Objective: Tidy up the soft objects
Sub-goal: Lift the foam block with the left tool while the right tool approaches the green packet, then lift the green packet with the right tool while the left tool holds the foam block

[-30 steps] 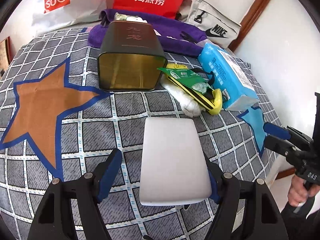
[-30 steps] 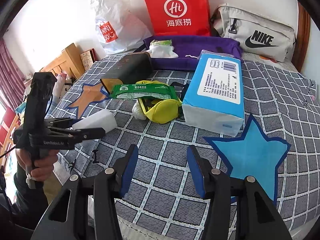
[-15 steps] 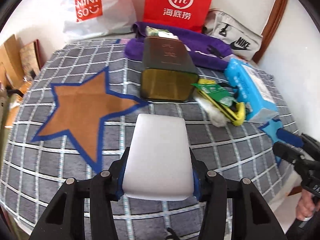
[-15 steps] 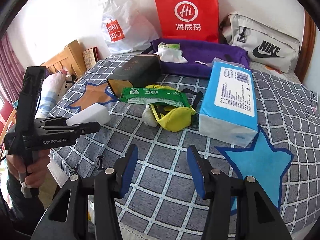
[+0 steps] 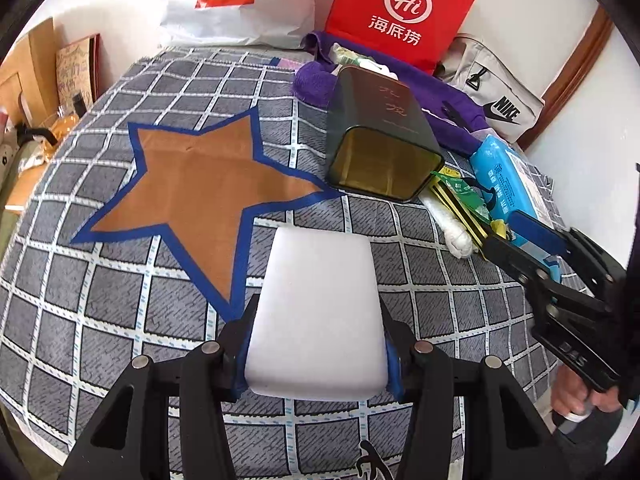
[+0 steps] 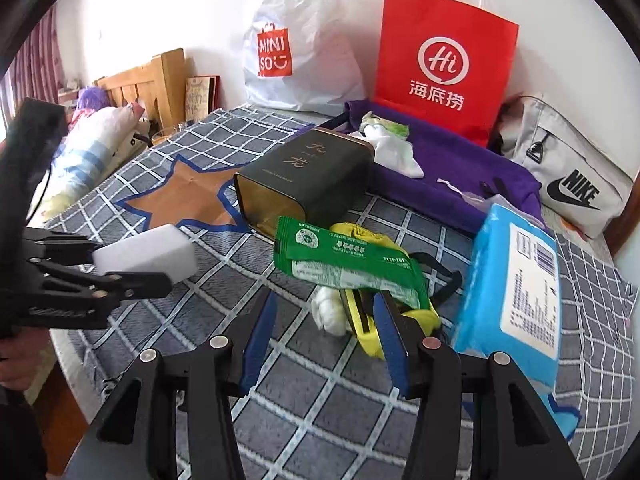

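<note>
The left gripper (image 5: 316, 344) now squeezes the white sponge (image 5: 316, 312) between its 2 fingers and holds it above the bed cover (image 5: 120, 292), nearer the tin (image 5: 380, 148) than before. The right gripper (image 6: 324, 332) stays wide open and holding nothing, now moved close over the green packet (image 6: 344, 260) and yellow pouch (image 6: 368, 328).
</note>
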A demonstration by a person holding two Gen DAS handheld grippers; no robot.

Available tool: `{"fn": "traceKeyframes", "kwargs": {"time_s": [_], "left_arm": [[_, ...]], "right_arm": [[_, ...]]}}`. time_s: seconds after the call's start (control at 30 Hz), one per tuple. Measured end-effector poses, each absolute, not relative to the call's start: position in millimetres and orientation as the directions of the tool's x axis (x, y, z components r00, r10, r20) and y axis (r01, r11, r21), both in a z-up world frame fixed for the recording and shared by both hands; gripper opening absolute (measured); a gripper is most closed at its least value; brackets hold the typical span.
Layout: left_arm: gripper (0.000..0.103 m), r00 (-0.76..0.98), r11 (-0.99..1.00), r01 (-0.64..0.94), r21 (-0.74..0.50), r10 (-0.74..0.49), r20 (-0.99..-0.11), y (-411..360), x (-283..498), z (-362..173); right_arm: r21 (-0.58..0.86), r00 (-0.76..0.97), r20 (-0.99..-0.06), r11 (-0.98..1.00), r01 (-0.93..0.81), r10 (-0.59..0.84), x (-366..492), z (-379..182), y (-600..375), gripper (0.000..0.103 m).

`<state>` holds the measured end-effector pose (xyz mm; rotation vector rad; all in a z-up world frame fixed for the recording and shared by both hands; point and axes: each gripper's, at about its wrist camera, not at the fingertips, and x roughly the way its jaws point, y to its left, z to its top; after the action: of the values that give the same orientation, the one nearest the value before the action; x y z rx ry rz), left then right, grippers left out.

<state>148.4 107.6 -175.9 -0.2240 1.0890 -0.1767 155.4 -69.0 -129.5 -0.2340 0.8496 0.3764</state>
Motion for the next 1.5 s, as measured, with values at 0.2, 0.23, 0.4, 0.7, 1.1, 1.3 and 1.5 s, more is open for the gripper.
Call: {"fn": "traceKeyframes", "kwargs": {"time_s": [0.2, 0.23, 0.4, 0.7, 1.1, 1.3, 1.5], "left_arm": [[0.048, 0.438, 0.953, 0.029, -0.301, -0.283, -0.853, 107, 149, -185], [0.048, 0.439, 0.954, 0.029, -0.299, -0.281, -0.854, 107, 149, -185], [0.048, 0.435, 0.957, 0.031, -0.289, -0.273, -0.858, 103, 150, -184], [0.048, 0.425, 0.965, 0.035, -0.259, -0.249, -0.870, 84, 153, -184], [0.048, 0.410, 0.972, 0.034, -0.231, -0.225, -0.884, 62, 153, -185], [0.048, 0.410, 0.976, 0.034, -0.213, -0.208, -0.888, 57, 153, -186], [0.048, 0.413, 0.979, 0.039, -0.202, -0.200, -0.888, 55, 154, -186]], "right_arm": [[-0.138, 0.635, -0.756, 0.909, -0.394, 0.161, 174, -142, -56, 0.045], [-0.150, 0.642, -0.750, 0.906, -0.396, 0.156, 175, -143, -55, 0.035], [-0.160, 0.670, -0.723, 0.902, -0.400, 0.169, 174, -134, -59, 0.013], [0.209, 0.636, -0.654, 0.906, -0.368, 0.409, 151, -88, -120, 0.004], [0.502, 0.556, -0.585, 0.802, -0.324, 0.591, 102, -90, -194, 0.003], [0.448, 0.545, -0.704, 0.880, -0.158, 0.456, 92, -134, -230, 0.008], [0.256, 0.535, -0.788, 0.952, -0.168, 0.306, 73, -145, -248, 0.033]]}}
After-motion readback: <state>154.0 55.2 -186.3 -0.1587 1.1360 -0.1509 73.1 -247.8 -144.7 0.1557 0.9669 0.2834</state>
